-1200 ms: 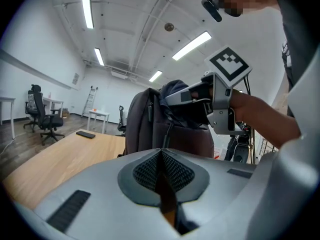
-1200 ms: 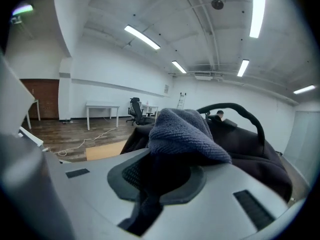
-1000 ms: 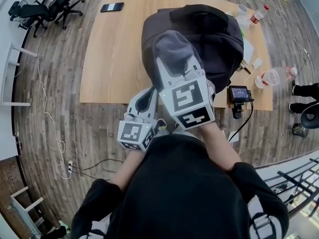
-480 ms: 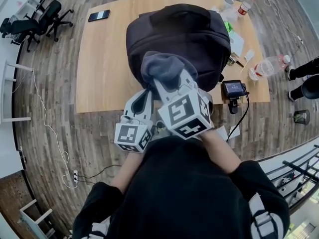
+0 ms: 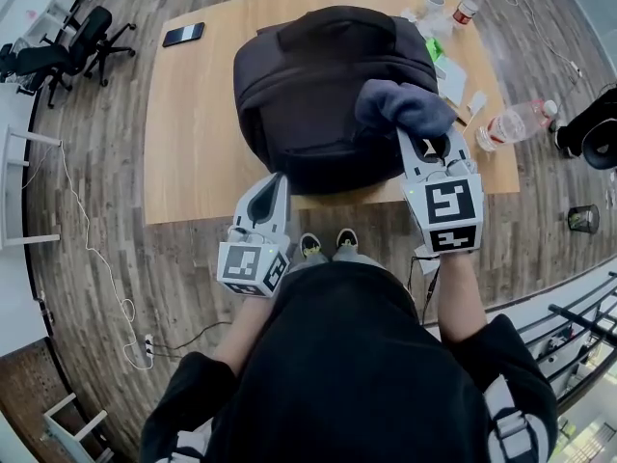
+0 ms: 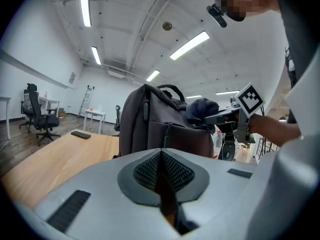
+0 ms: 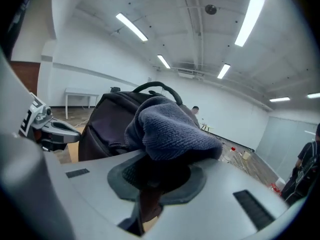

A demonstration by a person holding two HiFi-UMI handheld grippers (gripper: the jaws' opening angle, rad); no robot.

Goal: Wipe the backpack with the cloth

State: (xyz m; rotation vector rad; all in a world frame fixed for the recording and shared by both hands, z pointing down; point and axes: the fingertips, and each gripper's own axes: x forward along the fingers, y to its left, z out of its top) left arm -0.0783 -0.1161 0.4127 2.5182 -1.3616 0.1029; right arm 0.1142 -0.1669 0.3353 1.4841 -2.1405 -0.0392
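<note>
Head view: the right gripper [image 5: 421, 141], clamped on the cloth [image 5: 400, 106], has swept from the middle of the backpack [image 5: 308, 85] over to its right side, so one stroke across the face looks done. The backpack stands on the table [image 5: 193, 133].

Left gripper view: the left gripper [image 6: 161, 166] is closed on nothing, just short of the bag.

Right gripper view: the cloth bulges from the pinched jaws, the bag right behind it. That side is probably next.

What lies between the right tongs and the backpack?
The grey cloth, clamped in the right tongs, over the side of the backpack; the head view shows it.
</note>
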